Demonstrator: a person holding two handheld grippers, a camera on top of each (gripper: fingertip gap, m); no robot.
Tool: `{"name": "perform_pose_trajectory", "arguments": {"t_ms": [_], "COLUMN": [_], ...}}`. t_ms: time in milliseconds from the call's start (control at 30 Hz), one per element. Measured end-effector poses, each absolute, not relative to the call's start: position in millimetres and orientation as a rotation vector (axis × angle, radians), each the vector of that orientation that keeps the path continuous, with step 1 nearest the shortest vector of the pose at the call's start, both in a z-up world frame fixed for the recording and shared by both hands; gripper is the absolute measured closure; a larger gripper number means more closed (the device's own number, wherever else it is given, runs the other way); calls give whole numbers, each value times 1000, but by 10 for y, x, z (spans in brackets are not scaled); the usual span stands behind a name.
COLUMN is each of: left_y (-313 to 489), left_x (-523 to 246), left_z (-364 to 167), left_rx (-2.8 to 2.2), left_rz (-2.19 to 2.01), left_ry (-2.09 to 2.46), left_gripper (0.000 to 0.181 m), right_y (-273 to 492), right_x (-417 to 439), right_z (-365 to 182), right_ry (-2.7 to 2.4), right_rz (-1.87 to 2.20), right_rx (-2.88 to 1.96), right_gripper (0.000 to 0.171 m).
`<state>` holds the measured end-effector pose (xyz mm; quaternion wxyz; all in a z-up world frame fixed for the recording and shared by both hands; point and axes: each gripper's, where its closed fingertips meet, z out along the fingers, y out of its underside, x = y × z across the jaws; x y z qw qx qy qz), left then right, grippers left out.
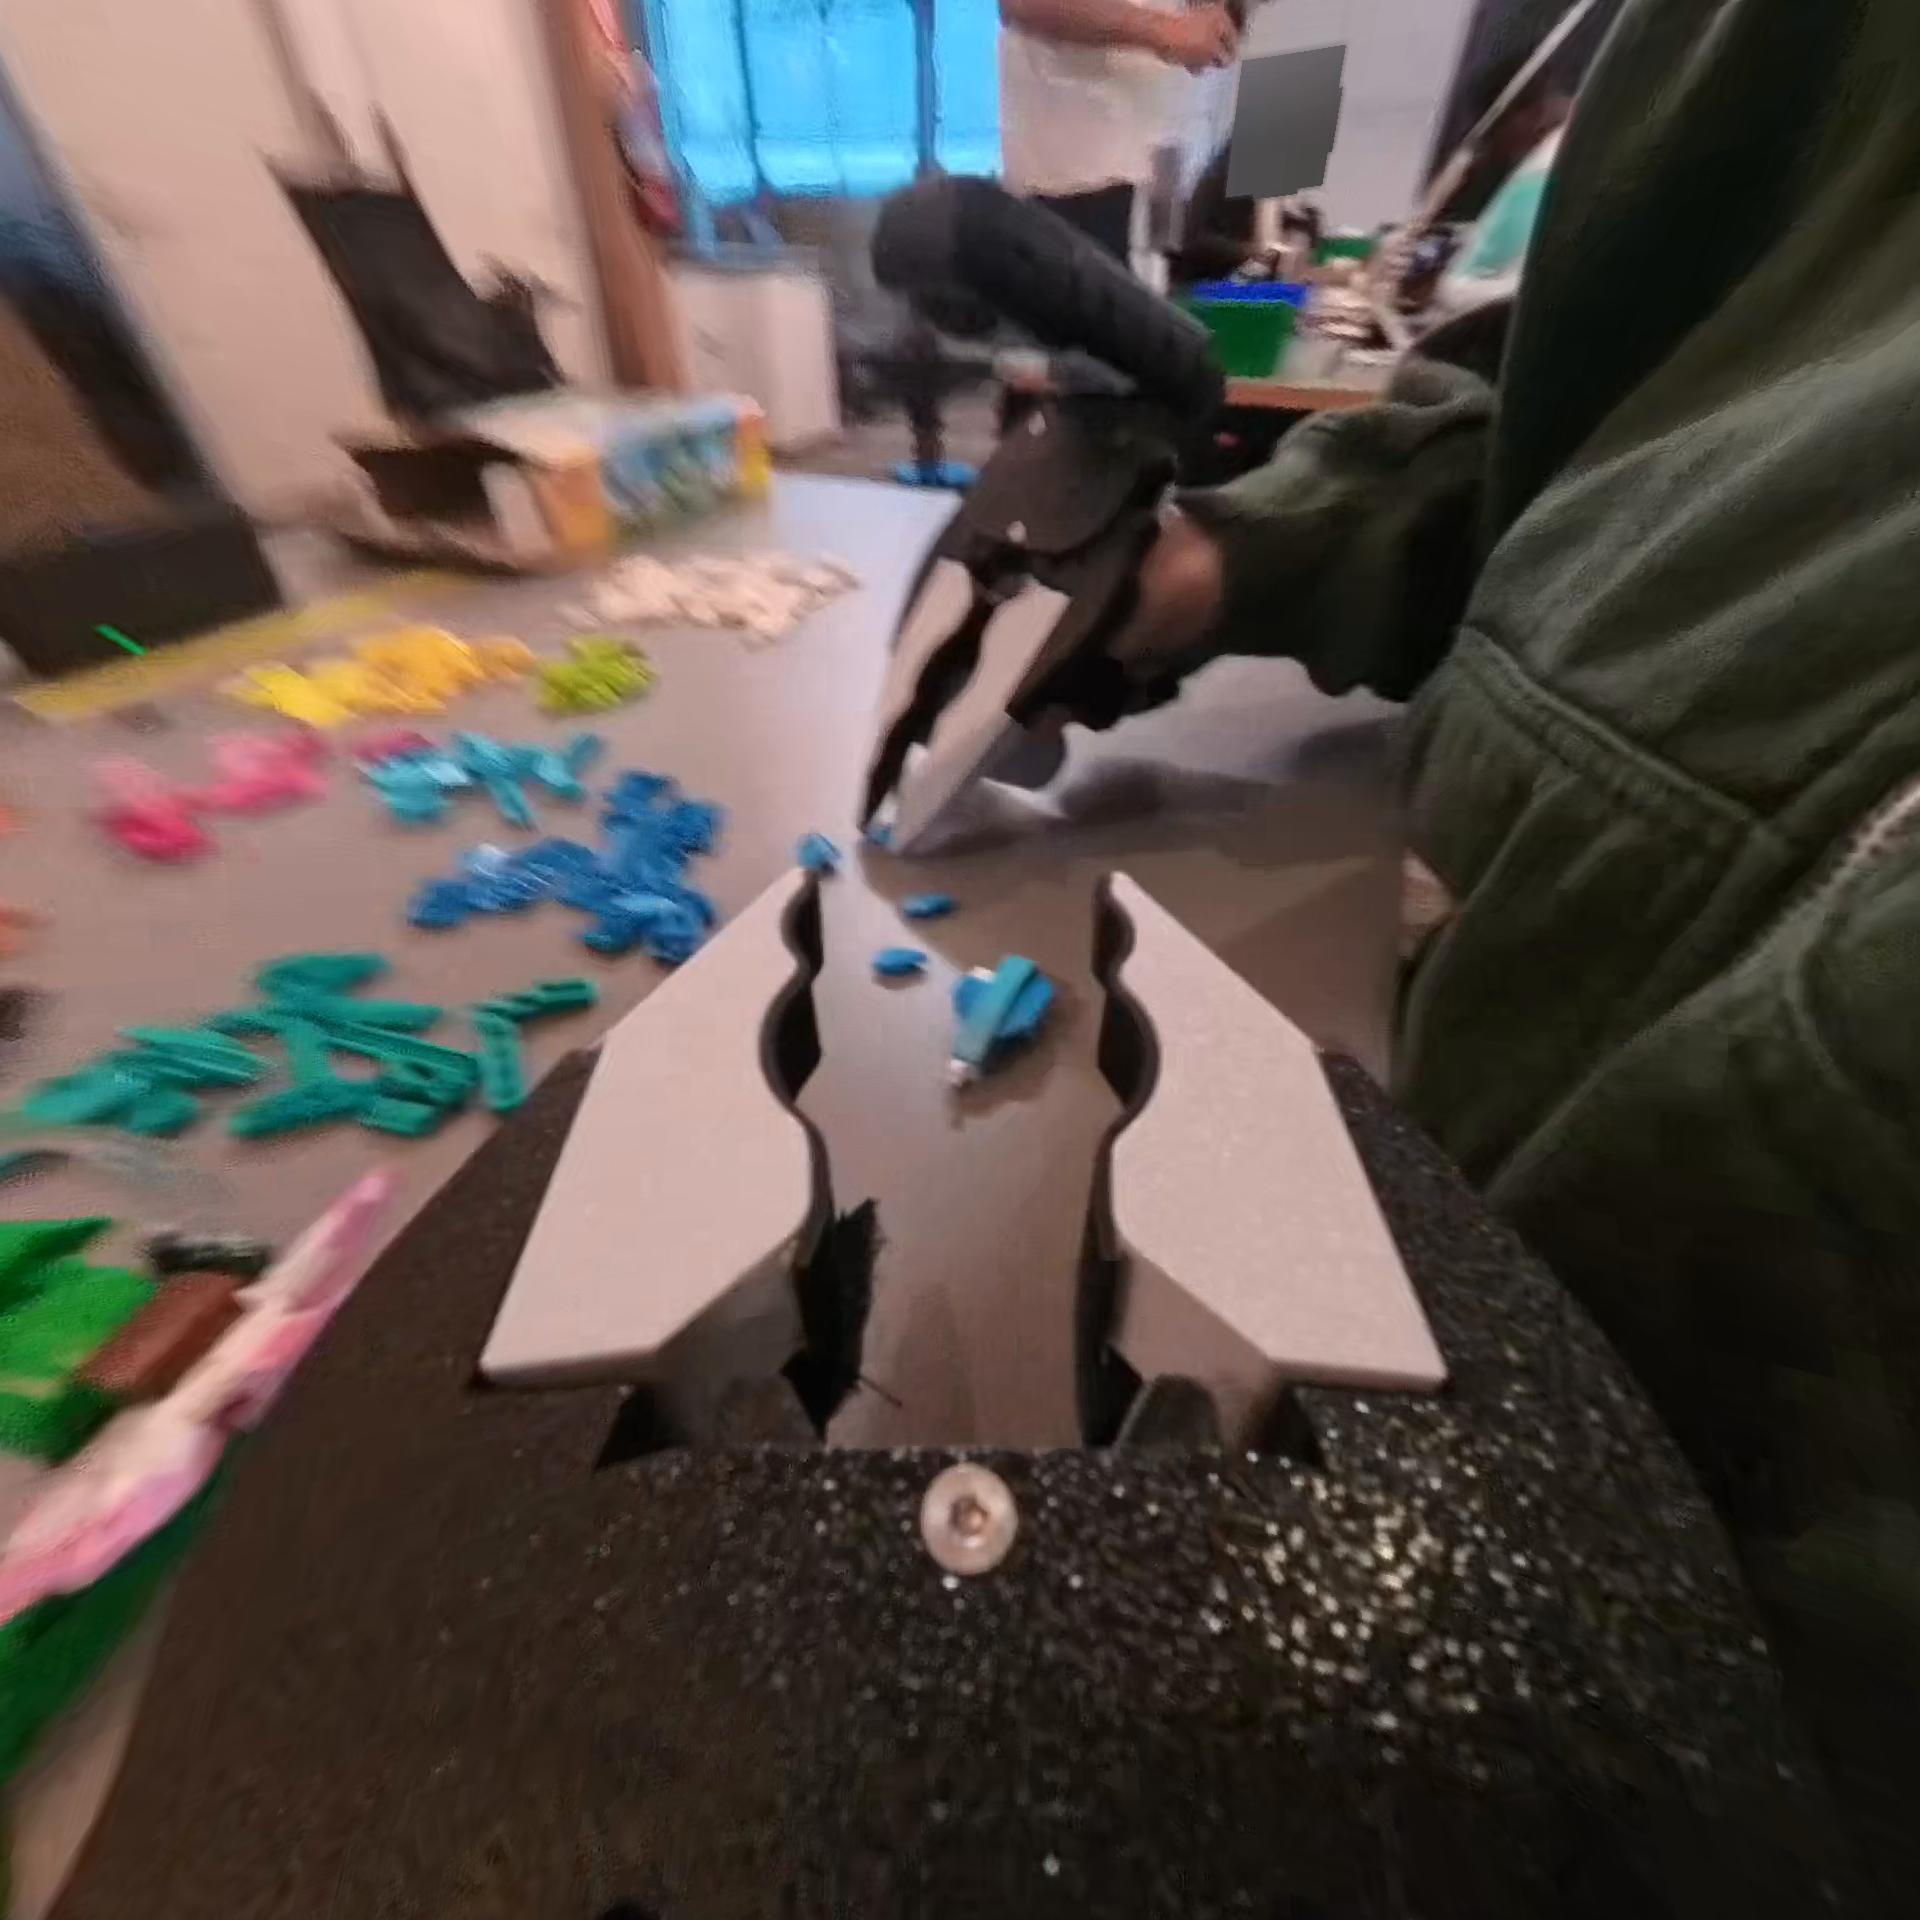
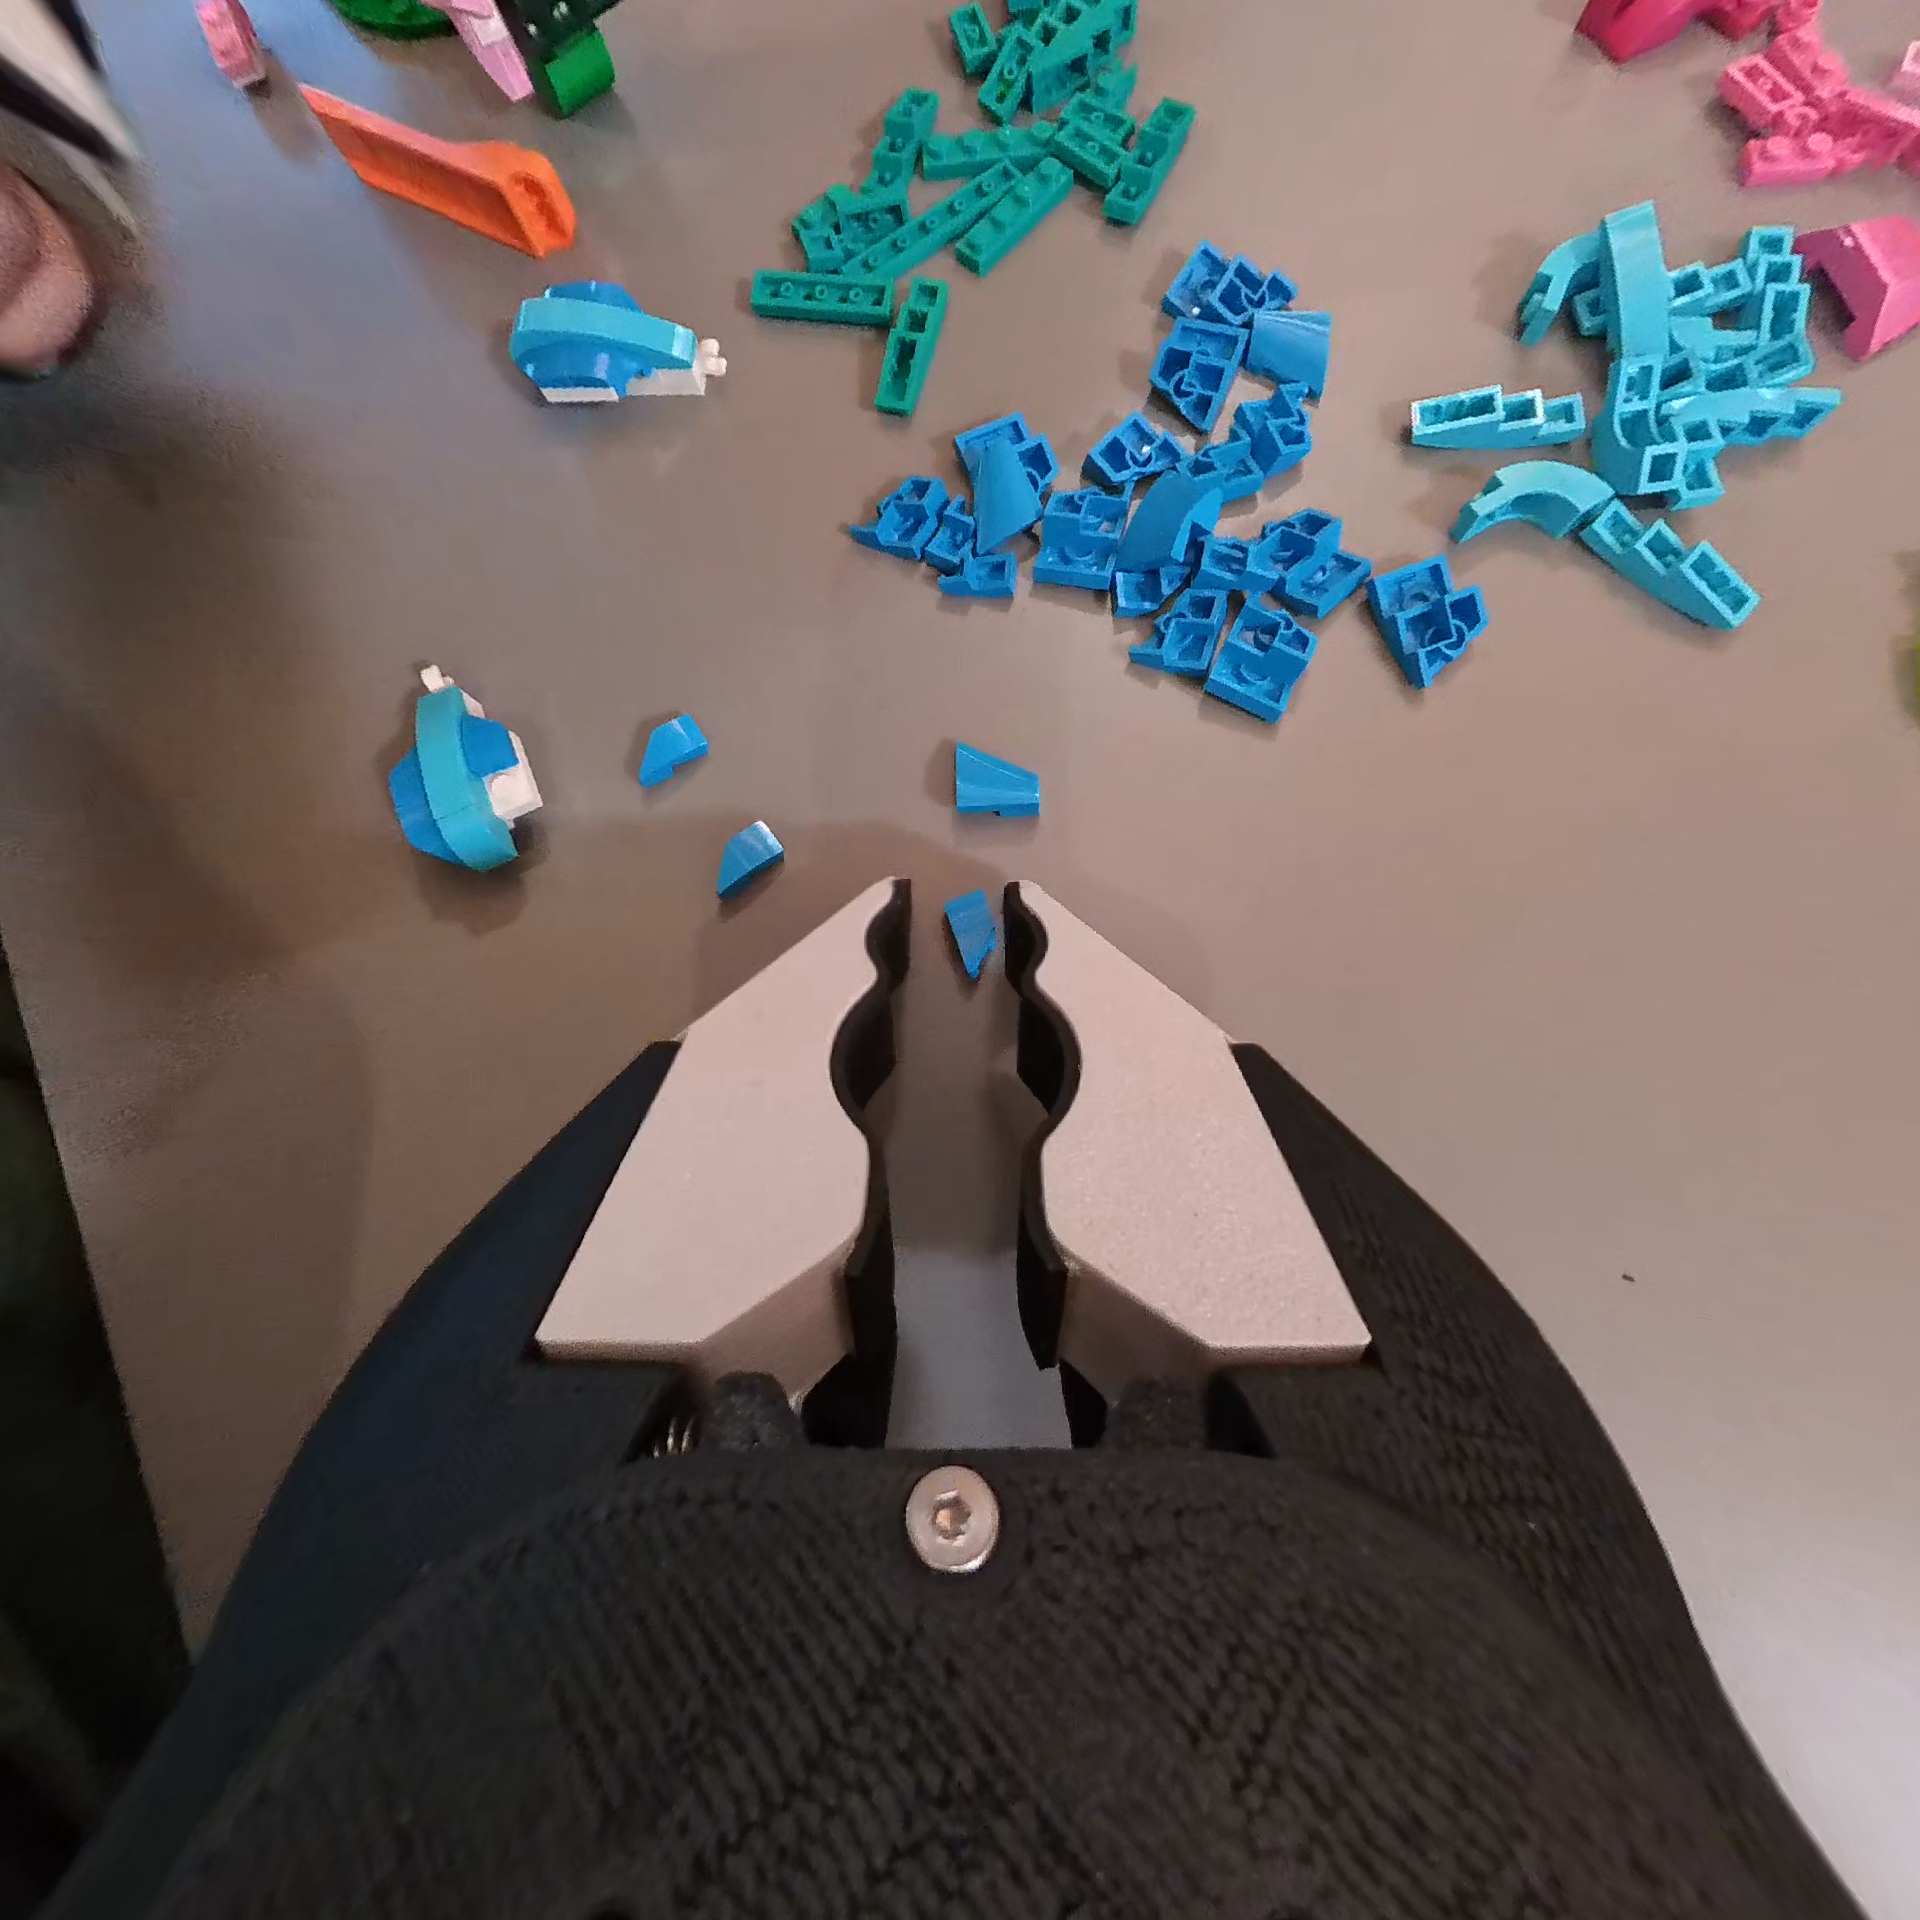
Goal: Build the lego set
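Meanwhile, a small blue wedge piece (image 2: 970,931) is framed, untouched, between the narrowly parted tips of the right gripper (image 2: 958,894) on the grey table (image 2: 1455,1039); the left gripper (image 1: 961,883) is held spread above a blue sub-assembly (image 1: 1000,1006).

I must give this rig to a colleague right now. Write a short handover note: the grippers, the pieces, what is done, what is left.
Right gripper: low at the table, jaws narrowly open around a small blue wedge, not yet clamped.
Left gripper: open, empty, above the table.
Pieces: three more blue wedges lie loose just ahead; sorted piles of blue, teal, light blue and pink bricks beyond.
Done: two small blue-and-white sub-builds, one near, one farther.
Left: probably grip the wedge and fit it to a sub-build; most bricks are unused.
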<state>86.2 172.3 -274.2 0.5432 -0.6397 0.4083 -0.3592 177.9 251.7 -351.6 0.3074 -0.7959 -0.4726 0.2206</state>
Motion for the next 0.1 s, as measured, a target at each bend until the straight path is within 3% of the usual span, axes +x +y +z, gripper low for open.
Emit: {"name": "perform_pose_trajectory", "arguments": {"t_ms": [100], "left_y": [1711], "left_x": [945], "left_z": [-2964], "left_rx": [-1631], "left_rz": [-825], "left_ry": [1103], "left_gripper": [131], "right_y": [2502], "right_x": [1782], "right_z": [-3520], "right_ry": [-1306], "right_rz": [558], "right_rx": [-2075], "right_gripper": [155]}}
